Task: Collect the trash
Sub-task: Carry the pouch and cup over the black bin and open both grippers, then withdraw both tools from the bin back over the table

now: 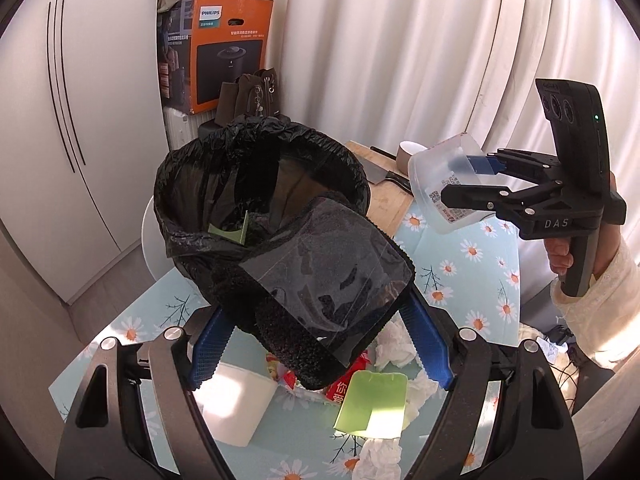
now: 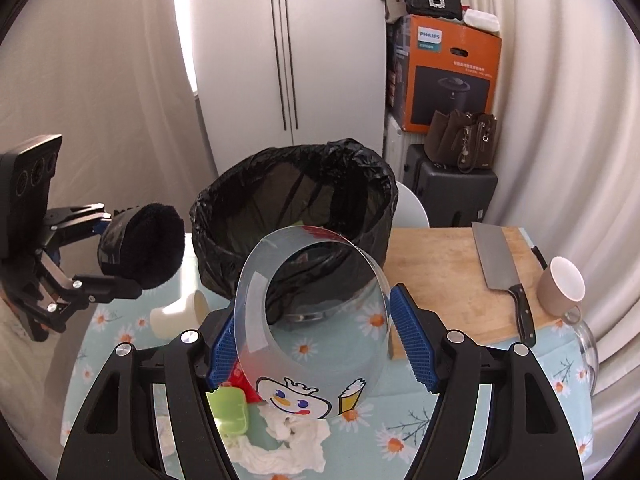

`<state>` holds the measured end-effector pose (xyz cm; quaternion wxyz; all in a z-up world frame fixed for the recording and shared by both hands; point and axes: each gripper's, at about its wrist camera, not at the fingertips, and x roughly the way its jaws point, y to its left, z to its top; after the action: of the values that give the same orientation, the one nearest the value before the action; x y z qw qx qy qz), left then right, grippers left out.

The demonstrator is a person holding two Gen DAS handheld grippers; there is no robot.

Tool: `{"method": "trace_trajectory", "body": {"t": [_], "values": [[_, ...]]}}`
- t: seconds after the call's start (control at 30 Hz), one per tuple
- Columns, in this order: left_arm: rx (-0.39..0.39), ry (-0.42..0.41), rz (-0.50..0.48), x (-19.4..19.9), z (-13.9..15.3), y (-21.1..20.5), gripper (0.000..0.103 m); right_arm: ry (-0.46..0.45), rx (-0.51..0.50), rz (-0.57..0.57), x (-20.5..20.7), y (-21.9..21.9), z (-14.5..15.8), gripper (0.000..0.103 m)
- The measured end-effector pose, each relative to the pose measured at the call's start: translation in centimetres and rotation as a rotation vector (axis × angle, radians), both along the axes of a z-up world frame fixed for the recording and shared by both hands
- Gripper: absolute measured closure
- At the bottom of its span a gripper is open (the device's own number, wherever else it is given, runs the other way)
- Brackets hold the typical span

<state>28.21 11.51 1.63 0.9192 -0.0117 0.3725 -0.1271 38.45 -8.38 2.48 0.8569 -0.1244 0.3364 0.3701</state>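
Observation:
A bin lined with a black bag [image 1: 256, 184] stands on the floral table [image 1: 460, 264]; it also shows in the right wrist view [image 2: 296, 204]. My left gripper [image 1: 320, 344] is shut on a black fuzzy item in a clear plastic bag [image 1: 328, 284], held just before the bin's near rim; it shows in the right wrist view [image 2: 140, 252]. My right gripper [image 2: 320, 344] is shut on a clear plastic cup [image 2: 312, 320] with a cartoon print, held above the table in front of the bin. The cup shows in the left wrist view [image 1: 444, 184] to the right of the bin.
Crumpled tissues [image 2: 280, 444], a green plastic piece [image 1: 372, 404], a red wrapper [image 1: 340, 388] and a white cup [image 2: 176, 312] lie on the table. A cutting board [image 2: 452, 280] holds a cleaver [image 2: 500, 268] and a brown mug [image 2: 560, 288]. An orange box [image 2: 444, 72] stands behind.

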Motion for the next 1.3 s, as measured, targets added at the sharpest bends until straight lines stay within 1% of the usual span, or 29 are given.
{"method": "trace_trajectory", "body": {"t": [0.07, 0.13, 0.2, 0.23, 0.37, 0.47, 0.57, 0.63, 0.67, 0.7, 0.73, 0.77, 0.87, 0.93, 1.1, 1.3], "values": [[0.007, -0.018, -0.015, 0.8, 0.5, 0.2, 0.024, -0.023, 0.001, 0.001, 1.1, 0.7, 0.5, 0.037], [0.02, -0.004, -0.023, 2.1, 0.6, 0.4, 0.024, -0.032, 0.011, 0.008, 2.1, 1.3, 0.8, 0.037], [0.071, 0.002, -0.016, 3.4, 0.6, 0.3, 0.024, -0.045, 0.02, 0.015, 3.0, 2.0, 1.1, 0.036], [0.08, 0.001, -0.019, 3.9, 0.6, 0.4, 0.024, -0.052, 0.024, 0.021, 3.4, 2.3, 1.2, 0.036], [0.055, -0.01, -0.04, 5.7, 1.0, 0.8, 0.024, -0.07, 0.023, 0.039, 4.7, 3.9, 1.1, 0.036], [0.081, -0.012, -0.046, 7.0, 0.9, 0.9, 0.024, -0.077, 0.029, 0.061, 5.3, 5.1, 1.1, 0.036], [0.065, -0.019, -0.055, 7.5, 1.1, 1.4, 0.023, -0.094, 0.033, 0.088, 5.8, 5.8, 1.2, 0.036], [0.067, -0.034, -0.03, 7.9, 1.1, 1.8, 0.02, -0.094, 0.044, 0.087, 6.4, 5.9, 1.5, 0.032], [0.08, -0.048, -0.012, 8.1, 1.1, 1.9, 0.016, -0.085, 0.058, 0.094, 6.5, 5.9, 1.7, 0.026], [0.094, -0.063, 0.003, 8.1, 1.1, 2.1, 0.014, -0.091, 0.065, 0.085, 6.7, 5.9, 1.9, 0.014], [0.099, -0.077, 0.014, 8.1, 1.0, 2.2, 0.008, -0.116, 0.059, 0.061, 6.7, 5.8, 2.2, 0.013], [0.096, -0.088, 0.027, 7.9, 1.0, 2.4, 0.006, -0.139, 0.045, 0.041, 6.7, 5.7, 2.4, 0.013], [0.064, -0.103, 0.047, 7.5, 1.1, 3.1, 0.006, -0.139, 0.05, 0.033, 6.7, 5.0, 2.6, 0.014], [0.056, -0.108, 0.059, 7.2, 1.1, 3.2, 0.006, -0.134, 0.038, 0.015, 6.4, 4.3, 2.5, 0.014], [0.064, -0.081, 0.082, 5.9, 0.9, 3.3, 0.006, -0.119, 0.008, -0.02, 5.2, 2.6, 2.2, 0.014], [0.041, -0.061, 0.116, 3.2, 0.8, 3.7, 0.006, -0.111, 0.005, -0.048, 2.8, 0.7, 3.0, 0.014]]}}
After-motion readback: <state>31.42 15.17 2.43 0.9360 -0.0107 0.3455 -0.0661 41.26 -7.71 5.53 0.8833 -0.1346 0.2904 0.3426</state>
